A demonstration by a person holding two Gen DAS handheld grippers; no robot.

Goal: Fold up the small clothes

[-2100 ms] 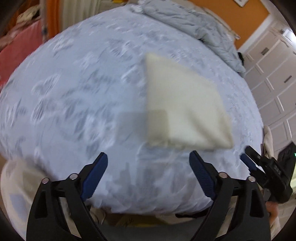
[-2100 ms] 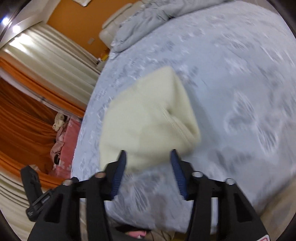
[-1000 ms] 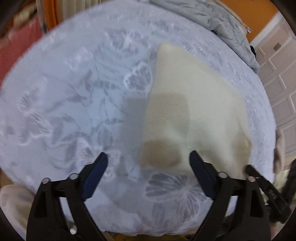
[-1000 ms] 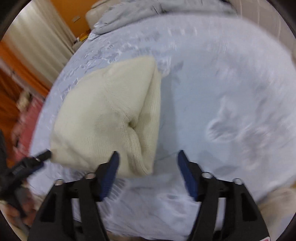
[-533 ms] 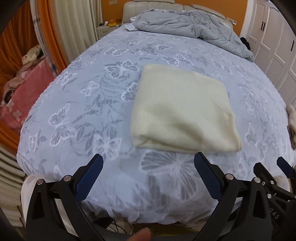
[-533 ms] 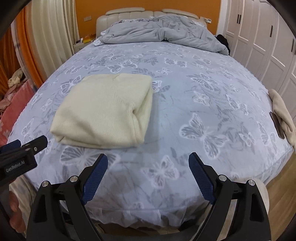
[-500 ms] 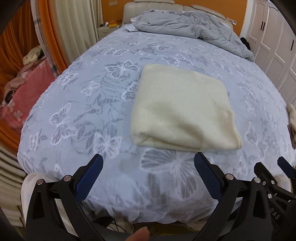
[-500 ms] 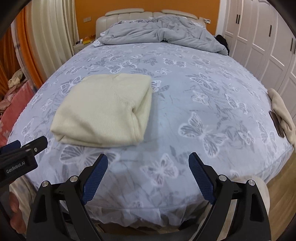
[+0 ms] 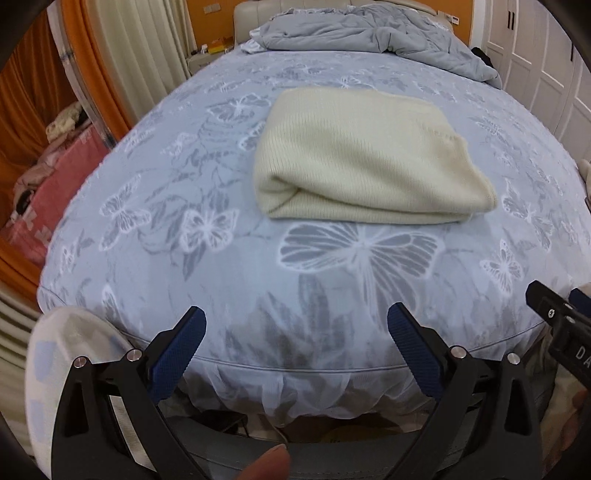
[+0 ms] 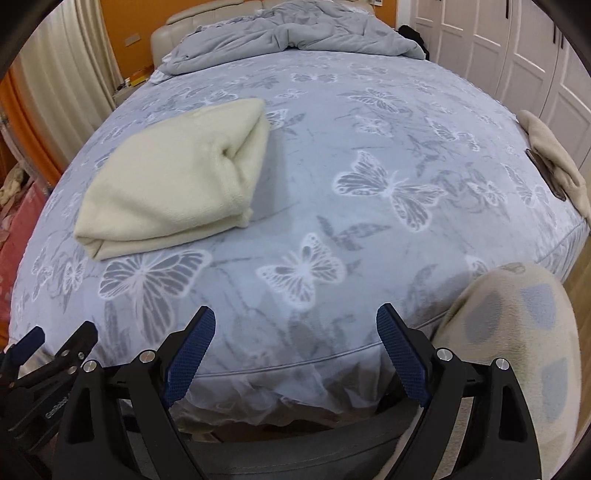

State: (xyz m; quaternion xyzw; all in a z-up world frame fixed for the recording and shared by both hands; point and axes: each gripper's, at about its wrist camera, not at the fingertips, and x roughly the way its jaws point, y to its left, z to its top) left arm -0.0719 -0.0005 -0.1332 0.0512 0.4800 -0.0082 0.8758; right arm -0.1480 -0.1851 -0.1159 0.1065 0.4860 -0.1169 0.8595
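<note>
A cream knitted garment (image 9: 365, 158) lies folded into a thick rectangle on the blue butterfly-print bed (image 9: 221, 258). It also shows in the right wrist view (image 10: 177, 177), left of centre. My left gripper (image 9: 295, 328) is open and empty, held back at the bed's near edge, well short of the garment. My right gripper (image 10: 295, 328) is open and empty at the same edge, to the right of the garment. The right gripper's tip shows in the left wrist view (image 9: 561, 317), and the left gripper's tip in the right wrist view (image 10: 48, 350).
A crumpled grey duvet (image 9: 369, 29) lies at the bed's far end by the headboard. A beige cloth and a dark object (image 10: 550, 162) lie at the bed's right edge. White wardrobe doors (image 10: 517, 44) stand to the right, orange curtains (image 9: 33, 96) to the left.
Both grippers have pulled back and down from the folded garment to the bed's near edge. The garment lies still, let go.
</note>
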